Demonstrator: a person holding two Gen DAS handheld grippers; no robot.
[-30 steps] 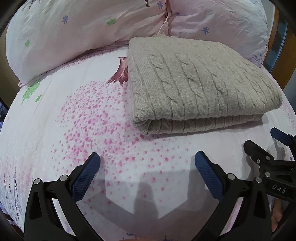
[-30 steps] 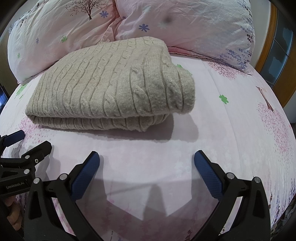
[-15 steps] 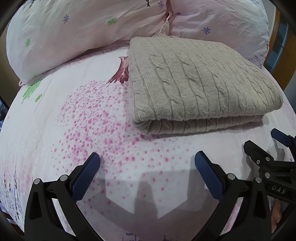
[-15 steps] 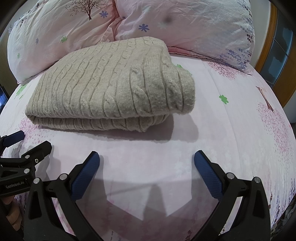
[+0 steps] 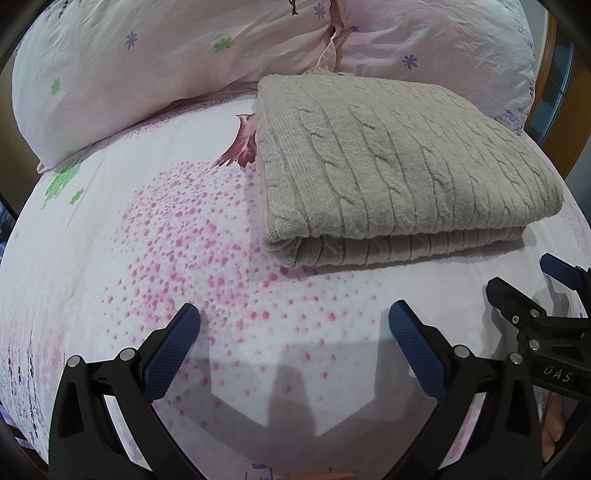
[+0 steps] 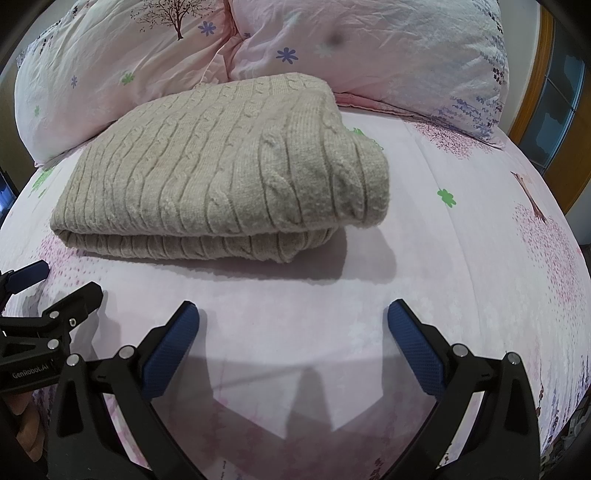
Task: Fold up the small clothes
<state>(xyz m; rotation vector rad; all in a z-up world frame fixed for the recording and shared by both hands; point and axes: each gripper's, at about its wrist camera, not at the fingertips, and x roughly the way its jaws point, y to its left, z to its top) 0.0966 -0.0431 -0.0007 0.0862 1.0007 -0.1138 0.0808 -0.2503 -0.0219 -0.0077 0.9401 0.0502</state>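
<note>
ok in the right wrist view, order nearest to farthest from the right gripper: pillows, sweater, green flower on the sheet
1. Sweater, folded, ahead and left of the right gripper.
2. Green flower, on the sheet to the right, about level with the sweater's near corner; close call.
3. Pillows, at the back.

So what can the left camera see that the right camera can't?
Only the left wrist view shows the pink-dotted tree print on the sheet. Only the right wrist view shows the sweater's rounded folded end and a tree print on the pillow. Both show the folded beige sweater, pillows, and the open left gripper and right gripper.
</note>
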